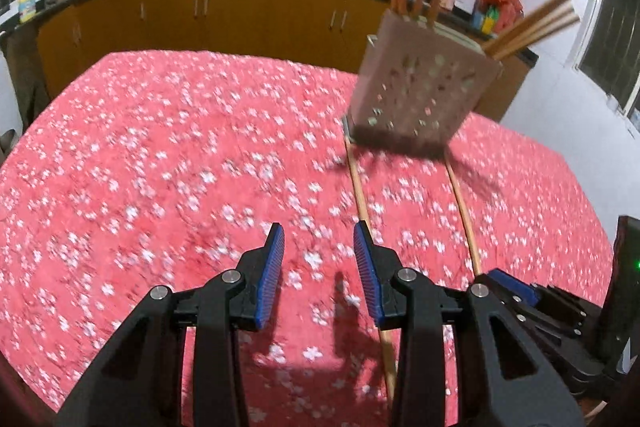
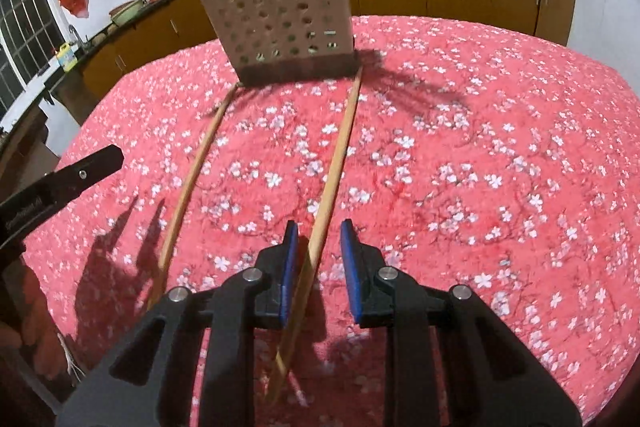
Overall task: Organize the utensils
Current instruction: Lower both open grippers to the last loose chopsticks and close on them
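Note:
A perforated beige utensil holder [image 1: 420, 95] [image 2: 280, 19] stands on the red floral tablecloth with several wooden chopsticks in it. Two loose chopsticks lie on the cloth in front of it. In the right wrist view, my right gripper [image 2: 319, 233] is open and straddles the right chopstick [image 2: 336, 163], which runs between its jaws. The left chopstick [image 2: 192, 179] lies beside it. In the left wrist view, my left gripper [image 1: 319, 239] is open and empty, just left of one chopstick [image 1: 358, 187]; the other chopstick [image 1: 464, 215] lies further right.
The table [image 1: 160, 167] is covered by the red flowered cloth. Orange kitchen cabinets [image 1: 224, 7] with a dark counter holding pots and bottles stand behind it. The right gripper's body [image 1: 560, 311] shows at the lower right of the left view.

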